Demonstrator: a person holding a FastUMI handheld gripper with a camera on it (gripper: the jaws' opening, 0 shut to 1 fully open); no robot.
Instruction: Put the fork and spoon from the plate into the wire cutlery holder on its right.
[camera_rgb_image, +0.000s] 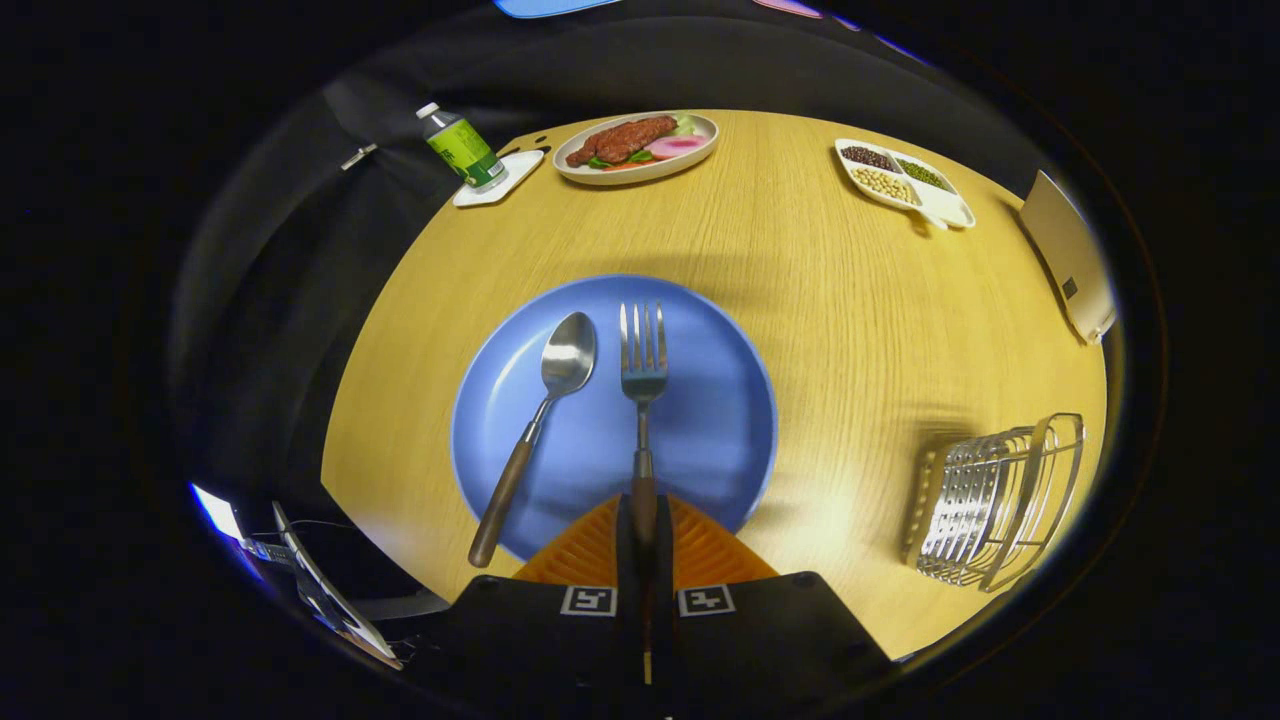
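The gripper (643, 520) pinches the fork (643, 400) by its wooden handle on the blue plate (720, 420); rigid, slick steel. The spoon (545, 420) lies beside it, the wire cutlery holder (990, 500) to the plate's right.

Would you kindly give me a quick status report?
Fingers shut on fork handle. Spoon on blue plate. Wire cutlery holder empty, path clear.
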